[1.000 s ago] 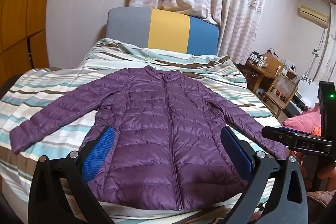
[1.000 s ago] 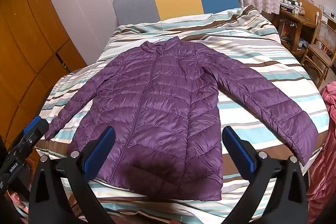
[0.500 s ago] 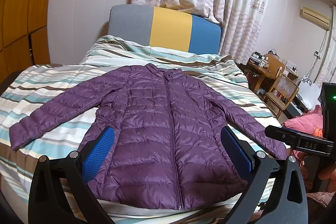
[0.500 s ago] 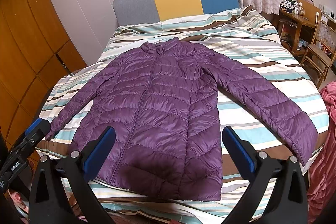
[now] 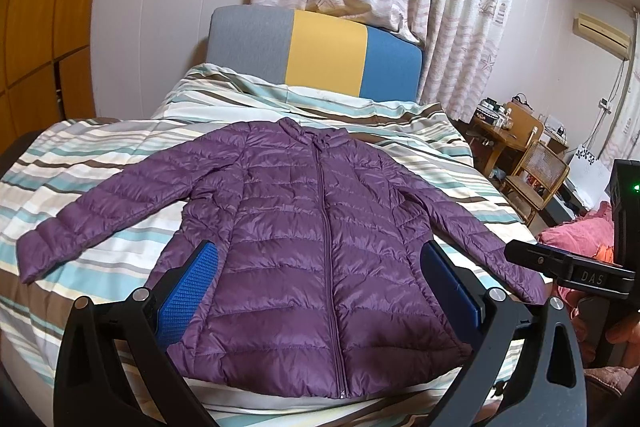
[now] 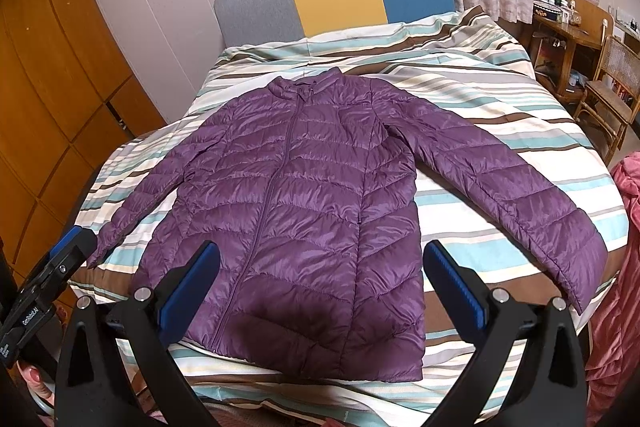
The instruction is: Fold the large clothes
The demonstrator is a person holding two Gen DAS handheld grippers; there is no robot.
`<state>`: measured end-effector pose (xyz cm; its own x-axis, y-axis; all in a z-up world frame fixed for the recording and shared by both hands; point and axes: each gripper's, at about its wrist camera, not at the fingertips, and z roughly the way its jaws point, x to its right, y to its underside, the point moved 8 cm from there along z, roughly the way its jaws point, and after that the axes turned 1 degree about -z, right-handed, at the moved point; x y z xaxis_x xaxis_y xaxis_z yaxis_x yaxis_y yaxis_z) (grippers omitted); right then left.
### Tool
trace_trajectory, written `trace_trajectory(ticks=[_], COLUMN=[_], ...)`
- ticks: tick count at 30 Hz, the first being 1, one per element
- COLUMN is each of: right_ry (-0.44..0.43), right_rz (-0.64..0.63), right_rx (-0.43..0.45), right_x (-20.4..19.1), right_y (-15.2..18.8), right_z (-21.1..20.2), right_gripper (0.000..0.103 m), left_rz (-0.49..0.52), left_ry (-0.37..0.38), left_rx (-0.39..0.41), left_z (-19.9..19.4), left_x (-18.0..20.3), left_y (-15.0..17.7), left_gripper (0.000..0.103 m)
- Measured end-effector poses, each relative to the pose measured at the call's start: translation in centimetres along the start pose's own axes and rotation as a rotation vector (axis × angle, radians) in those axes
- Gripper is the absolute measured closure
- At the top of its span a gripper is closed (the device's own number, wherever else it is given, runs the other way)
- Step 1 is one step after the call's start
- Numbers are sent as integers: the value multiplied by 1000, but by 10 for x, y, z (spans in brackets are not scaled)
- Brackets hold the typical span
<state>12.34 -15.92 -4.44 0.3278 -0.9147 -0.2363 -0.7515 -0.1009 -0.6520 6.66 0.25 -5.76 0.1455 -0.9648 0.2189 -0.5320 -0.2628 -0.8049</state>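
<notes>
Jacket laid out, folding not yet begun

The purple jacket (image 5: 320, 247) lies flat, zipped, sleeves out, mid-bed (image 6: 520, 99) as a second ago; only the left gripper (image 5: 320, 291) has shifted slightly. Right gripper (image 6: 320, 287) hovers too, both fingers spread, empty.

Purple jacket (image 5: 320, 247) on teal, brown and white striped bedspread (image 5: 100, 163).

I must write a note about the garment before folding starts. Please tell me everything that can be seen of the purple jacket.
The purple jacket is a quilted, shiny puffer with stitched chevron rows, a stand collar and a front zipper closed to the top. It lies flat, front up and unfolded, on the striped bedcover, collar toward the headboard, hem at the near edge. Both sleeves spread outward and downward. Nothing else touches it: both grippers hang open above it.
</notes>
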Motion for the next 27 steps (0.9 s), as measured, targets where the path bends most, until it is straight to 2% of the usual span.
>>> trace_trajectory(ticks=[27], right_ry=[1], right_rz=[9], right_rx=[-12], right_x=[2], right_y=[1], right_z=[3], right_gripper=[2], left_rz=[-9], left_ry=[-2], left_rx=[-15], left_z=[1], left_x=[-1], left_y=[8], left_gripper=[3])
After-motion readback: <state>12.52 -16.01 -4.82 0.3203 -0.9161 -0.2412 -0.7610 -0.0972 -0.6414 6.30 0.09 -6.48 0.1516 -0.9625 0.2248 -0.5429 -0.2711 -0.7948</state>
